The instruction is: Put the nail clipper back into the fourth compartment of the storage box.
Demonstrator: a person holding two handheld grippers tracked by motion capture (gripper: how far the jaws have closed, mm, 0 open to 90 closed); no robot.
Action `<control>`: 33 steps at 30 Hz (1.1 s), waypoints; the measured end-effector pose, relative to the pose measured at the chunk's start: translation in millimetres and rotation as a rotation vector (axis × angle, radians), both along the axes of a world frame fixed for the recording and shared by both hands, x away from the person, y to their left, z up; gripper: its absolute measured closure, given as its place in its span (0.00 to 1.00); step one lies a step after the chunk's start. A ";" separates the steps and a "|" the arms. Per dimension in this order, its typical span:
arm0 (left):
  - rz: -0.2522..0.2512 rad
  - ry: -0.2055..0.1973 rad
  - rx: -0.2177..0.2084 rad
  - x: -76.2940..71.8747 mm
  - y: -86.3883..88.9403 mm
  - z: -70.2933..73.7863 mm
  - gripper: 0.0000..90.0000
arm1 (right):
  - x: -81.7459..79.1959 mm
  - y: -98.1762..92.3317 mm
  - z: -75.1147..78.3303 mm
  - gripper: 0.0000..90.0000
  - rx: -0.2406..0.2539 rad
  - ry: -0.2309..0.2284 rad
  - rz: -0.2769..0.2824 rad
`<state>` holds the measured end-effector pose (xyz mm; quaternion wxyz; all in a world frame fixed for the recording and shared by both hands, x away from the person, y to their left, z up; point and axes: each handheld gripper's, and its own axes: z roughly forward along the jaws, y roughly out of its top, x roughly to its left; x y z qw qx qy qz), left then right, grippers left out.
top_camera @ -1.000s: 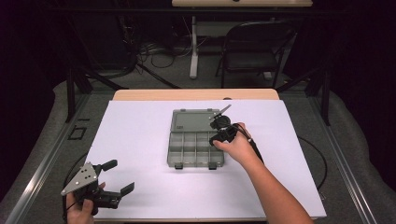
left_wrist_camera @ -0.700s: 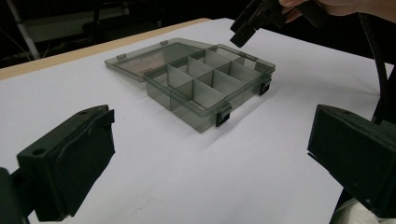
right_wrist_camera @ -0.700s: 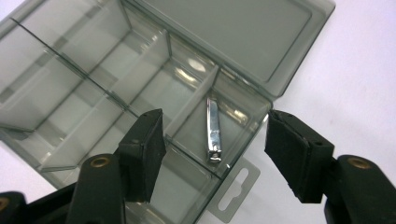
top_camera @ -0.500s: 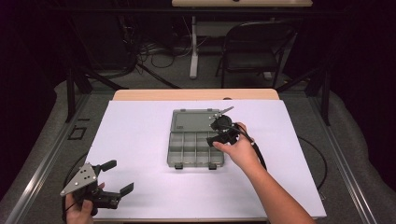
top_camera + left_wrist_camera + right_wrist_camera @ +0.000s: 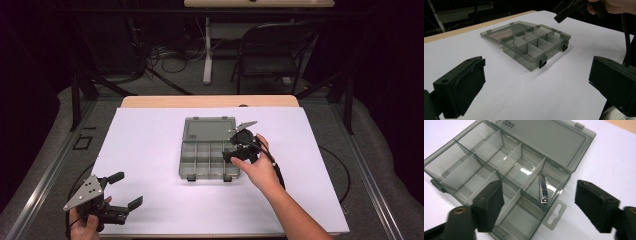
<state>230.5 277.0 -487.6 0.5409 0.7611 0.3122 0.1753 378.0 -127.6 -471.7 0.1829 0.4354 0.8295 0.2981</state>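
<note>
Two grippers are in play over a white sheet that covers the table in the middle of the high view. On it, at the centre of that frame, sits a smoky grey box with its lid folded flat open toward the top of the frame.

The right gripper hovers over the box's right end. Its jaws stand wide apart with nothing between them. Against the picture from a second ago it has slid slightly toward the bottom of the frame, and the hand has eased back with it. The left gripper sits at the lower left corner of the high view, well apart from the box. It is spread open too and has hardly stirred in that second. Its own view looks across bare sheet to the box in the upper middle of the frame, with the right gripper hanging at the upper right.

Smallest of all is a nail clipper, just right of centre in the right gripper view. It lies flat in the end compartment of the row next to the lid, by the hang tab. The other compartments I can see look empty. The right gripper frames it from above without touching.

To my eye the small backward drift with empty jaws means the clipper has been let go and is settled. I'd say the placing is done, and closing the lid looks like what remains.
</note>
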 end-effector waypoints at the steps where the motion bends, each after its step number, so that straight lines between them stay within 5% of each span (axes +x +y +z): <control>1: 0.000 -0.001 -0.001 0.0 0.0 0.0 0.00 | -1.2 -1.4 -0.9 0.21 0.010 -0.014 -0.007; 15: 0.001 0.004 -0.005 0.2 -0.4 -0.2 0.00 | -37.3 -24.2 1.9 0.14 0.137 -0.066 0.017; 20: 0.002 0.004 -0.006 0.3 -0.6 -0.1 0.00 | -57.3 -33.3 1.9 0.13 0.174 -0.122 0.025; 33: 0.002 0.005 -0.008 0.5 0.0 0.3 0.00 | -108.3 -55.7 -5.2 0.13 0.179 -0.208 0.035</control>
